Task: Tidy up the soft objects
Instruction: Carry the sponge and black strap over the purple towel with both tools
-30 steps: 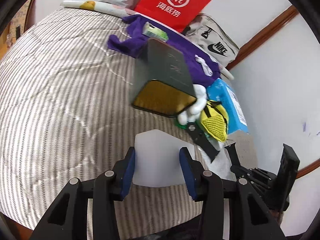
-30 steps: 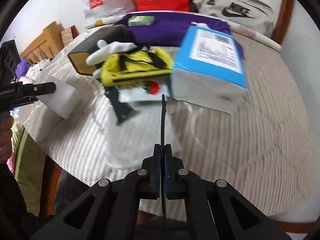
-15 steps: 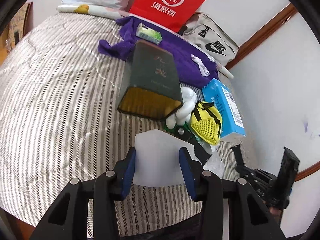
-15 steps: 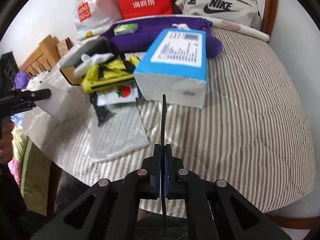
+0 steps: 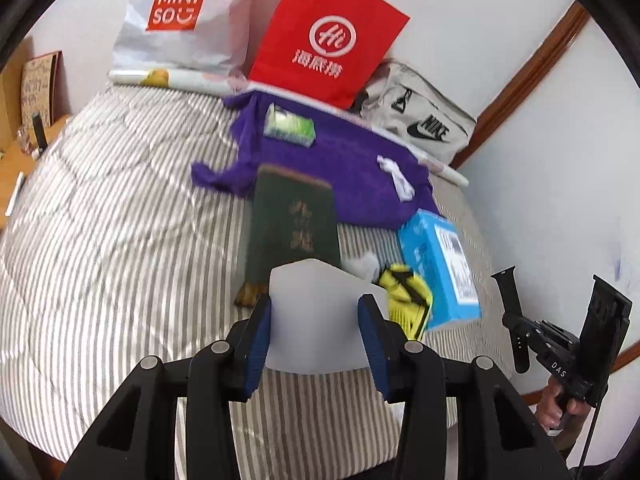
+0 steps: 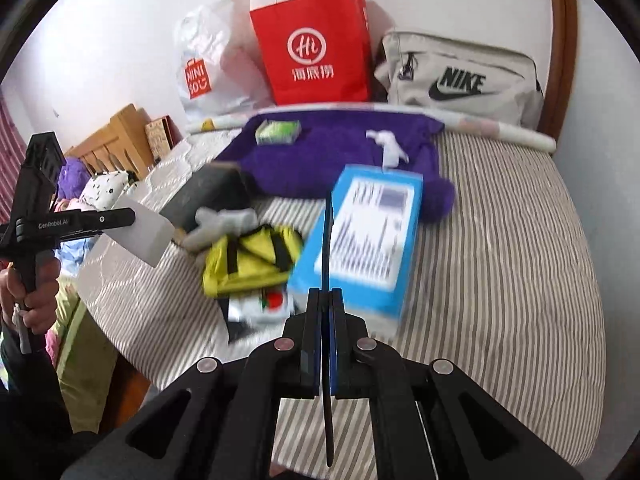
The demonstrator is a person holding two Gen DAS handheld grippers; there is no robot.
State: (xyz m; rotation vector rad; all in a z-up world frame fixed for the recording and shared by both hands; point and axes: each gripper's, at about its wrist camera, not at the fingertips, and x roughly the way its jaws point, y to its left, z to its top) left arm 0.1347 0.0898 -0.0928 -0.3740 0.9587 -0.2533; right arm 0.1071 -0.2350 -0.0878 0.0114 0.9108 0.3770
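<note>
My left gripper (image 5: 316,312) is shut on a white foam block (image 5: 316,320) and holds it above the striped bed (image 5: 120,240); the block also shows in the right wrist view (image 6: 146,232). My right gripper (image 6: 325,304) is shut on a thin black watch strap (image 6: 327,248), which shows in the left wrist view (image 5: 510,304) at the right. On the bed lie a purple cloth (image 6: 340,148), a yellow mesh bag (image 6: 252,260), a white glove (image 6: 224,222), a dark green box (image 5: 294,224) and a blue box (image 6: 372,232).
A red paper bag (image 6: 316,56), a white Miniso bag (image 6: 208,64) and a grey Nike bag (image 6: 460,76) stand against the wall at the bed's far end. A small green pack (image 6: 278,131) lies on the purple cloth. A wooden headboard (image 6: 116,140) is at left.
Both grippers have lifted and drawn back from the bed, each keeping hold of its object. The view now takes in more of the bags at the wall.
</note>
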